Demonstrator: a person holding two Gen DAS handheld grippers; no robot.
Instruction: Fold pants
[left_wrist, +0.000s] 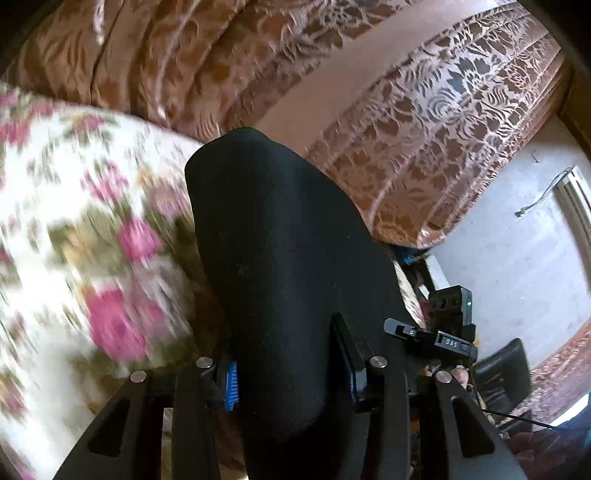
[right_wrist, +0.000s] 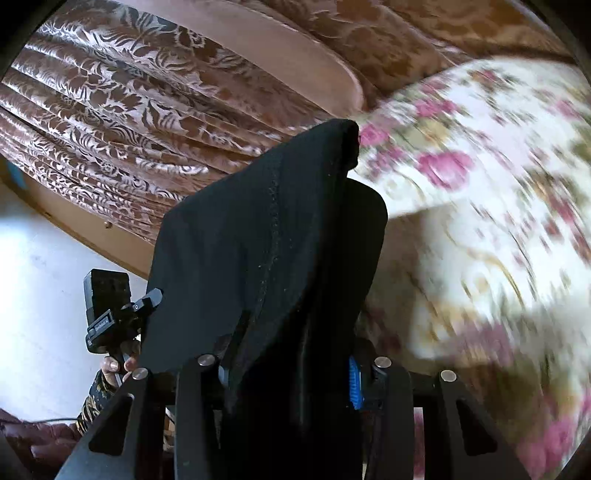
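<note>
Pants (left_wrist: 280, 258): black, soft fabric, bunched into a raised fold standing above the floral bed cover. Stitched seam runs down 1 face in the right wrist view (right_wrist: 273, 229). Lower portion drapes downward.

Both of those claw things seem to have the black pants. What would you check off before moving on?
1. Left gripper has black pants between its pads: ok.
2. Right gripper clamps the same pants: ok.
3. Fabric lifted above the flowered bedspread: ok.
4. Bedspread bare beyond the cloth: ok where visible.
5. Edges lined up evenly: cannot tell, the cloth hides them.
6. Rest of the pants hanging free: cannot tell.
</note>
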